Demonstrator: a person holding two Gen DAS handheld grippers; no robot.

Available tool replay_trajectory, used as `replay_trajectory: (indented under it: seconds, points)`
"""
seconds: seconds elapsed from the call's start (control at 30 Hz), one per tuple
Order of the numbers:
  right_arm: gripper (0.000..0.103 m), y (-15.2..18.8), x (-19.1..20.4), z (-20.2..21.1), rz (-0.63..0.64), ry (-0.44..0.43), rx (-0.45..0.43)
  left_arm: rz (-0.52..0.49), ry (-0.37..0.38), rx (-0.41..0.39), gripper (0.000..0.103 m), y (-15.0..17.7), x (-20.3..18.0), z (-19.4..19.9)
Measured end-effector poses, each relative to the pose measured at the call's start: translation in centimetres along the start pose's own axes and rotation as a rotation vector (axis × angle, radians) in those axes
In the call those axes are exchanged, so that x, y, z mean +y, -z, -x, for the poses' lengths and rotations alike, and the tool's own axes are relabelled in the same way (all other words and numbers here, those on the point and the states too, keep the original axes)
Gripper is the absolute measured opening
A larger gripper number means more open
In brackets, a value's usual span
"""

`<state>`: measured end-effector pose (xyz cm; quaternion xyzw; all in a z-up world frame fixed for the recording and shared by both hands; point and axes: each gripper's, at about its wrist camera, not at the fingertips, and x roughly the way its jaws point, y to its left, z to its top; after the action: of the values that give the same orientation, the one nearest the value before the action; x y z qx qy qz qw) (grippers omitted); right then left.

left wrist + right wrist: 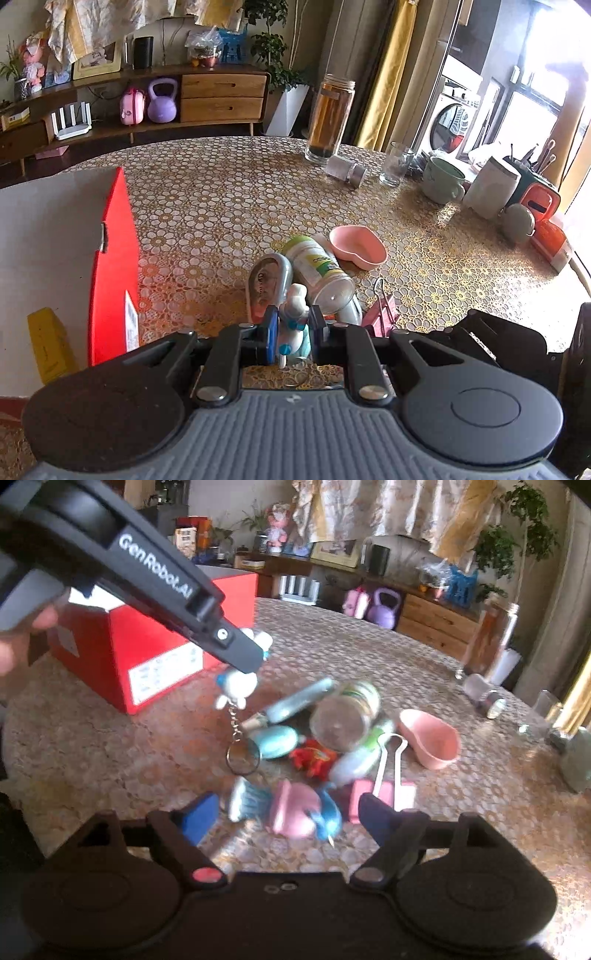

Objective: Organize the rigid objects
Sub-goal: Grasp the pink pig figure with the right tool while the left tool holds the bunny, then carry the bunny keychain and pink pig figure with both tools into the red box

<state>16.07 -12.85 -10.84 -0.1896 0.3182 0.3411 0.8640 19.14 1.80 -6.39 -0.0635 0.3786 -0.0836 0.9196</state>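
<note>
My left gripper (292, 326) is shut on a small white and blue toy keychain (293, 314), held above the table; in the right wrist view the toy (238, 681) hangs from it with its chain and key ring (242, 755) dangling. Below lies a pile: a clear-capped bottle (345, 714), a pink heart dish (430, 742), a pink binder clip (384, 794), a pink toy (295, 812), a red item (314, 758). My right gripper (286, 814) is open, low over the pile's near edge. A red box (155, 653) stands at the left.
At the table's far right stand a tall glass jar (330, 118), a drinking glass (395, 164), a green mug (441, 181), a white container (489, 186) and orange items (539, 203). A sideboard (221, 96) stands behind the table.
</note>
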Motion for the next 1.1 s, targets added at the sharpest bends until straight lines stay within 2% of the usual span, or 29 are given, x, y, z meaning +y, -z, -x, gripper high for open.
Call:
replay_trajectory:
  seconds: [0.2, 0.33, 0.47, 0.83, 1.1]
  points:
    - [0.084, -0.1, 0.8, -1.7, 0.011, 0.023, 0.054, 0.017, -0.009, 0.008, 0.017, 0.3, 0.5, -0.2]
    - [0.077, 0.0, 0.1, -2.0, -0.063, 0.002, 0.068, 0.021, -0.004, 0.014, 0.017, 0.4, 0.6, -0.4]
    - [0.076, 0.0, -0.6, -1.9, -0.098, -0.010, 0.072, 0.028, 0.000, 0.014, 0.017, 0.4, 0.7, -0.5]
    - [0.076, -1.9, -0.1, 0.9, -0.104, 0.002, 0.044, 0.035, -0.010, -0.021, 0.017, -0.4, 1.2, 2.1]
    - [0.076, -5.0, 0.3, 4.0, -0.125, -0.015, -0.001, 0.032, -0.020, -0.042, 0.017, -1.7, 2.0, 5.5]
